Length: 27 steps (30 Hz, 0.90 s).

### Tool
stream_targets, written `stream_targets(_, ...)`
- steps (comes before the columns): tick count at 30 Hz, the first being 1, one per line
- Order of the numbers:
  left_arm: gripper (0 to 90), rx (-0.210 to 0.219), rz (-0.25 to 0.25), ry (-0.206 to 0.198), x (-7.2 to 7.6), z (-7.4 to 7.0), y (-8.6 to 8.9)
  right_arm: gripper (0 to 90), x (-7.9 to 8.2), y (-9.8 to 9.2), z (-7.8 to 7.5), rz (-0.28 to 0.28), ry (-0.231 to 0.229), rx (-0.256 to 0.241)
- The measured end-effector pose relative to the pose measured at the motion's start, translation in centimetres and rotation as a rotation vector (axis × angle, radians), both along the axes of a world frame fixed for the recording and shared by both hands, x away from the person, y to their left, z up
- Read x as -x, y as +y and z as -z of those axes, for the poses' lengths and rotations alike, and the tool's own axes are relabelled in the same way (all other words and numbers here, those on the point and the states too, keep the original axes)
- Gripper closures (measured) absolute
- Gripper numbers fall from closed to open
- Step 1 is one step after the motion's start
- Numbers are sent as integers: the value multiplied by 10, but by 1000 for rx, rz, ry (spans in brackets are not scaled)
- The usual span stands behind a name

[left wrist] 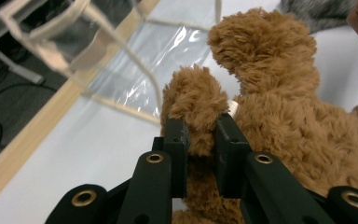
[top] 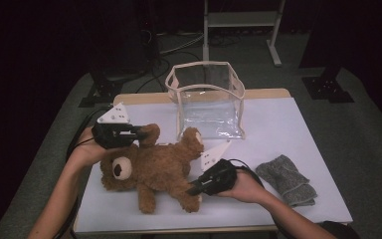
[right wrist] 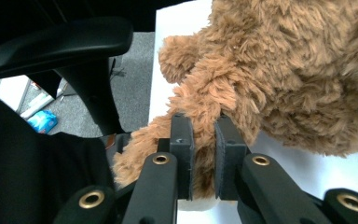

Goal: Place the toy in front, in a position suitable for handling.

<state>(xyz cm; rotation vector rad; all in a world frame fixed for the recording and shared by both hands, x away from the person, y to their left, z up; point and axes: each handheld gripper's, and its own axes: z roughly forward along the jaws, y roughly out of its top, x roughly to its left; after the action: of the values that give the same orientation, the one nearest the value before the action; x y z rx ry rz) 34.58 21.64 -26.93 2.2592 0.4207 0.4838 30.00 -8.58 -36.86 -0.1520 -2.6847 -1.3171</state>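
Note:
A brown teddy bear lies on its back on the white table, head toward the left. My left gripper is shut on the bear's raised arm at the upper left. My right gripper is shut on the bear's leg near the front edge. A clear plastic bag with cream trim stands open just behind the bear; the same bag lies beyond the arm in the left gripper view.
A grey knitted cloth lies at the right front of the table. A black office chair and grey floor sit past the table's edge in the right gripper view. A metal stand rises behind the table.

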Motion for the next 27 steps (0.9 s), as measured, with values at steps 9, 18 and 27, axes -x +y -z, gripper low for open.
stream_targets(9, 777, 4, 86, -47, 5, -22, -44, 799, 11, -63, -35, 55, -33, -5)
stream_targets(18, 777, -5, 189, -37, 0, -17, -104, 798, 23, -124, -36, 132, -18, 14)
stream_targets(27, 774, -81, 277, 60, -20, 43, -167, 796, 21, -172, 29, 231, 100, 74)
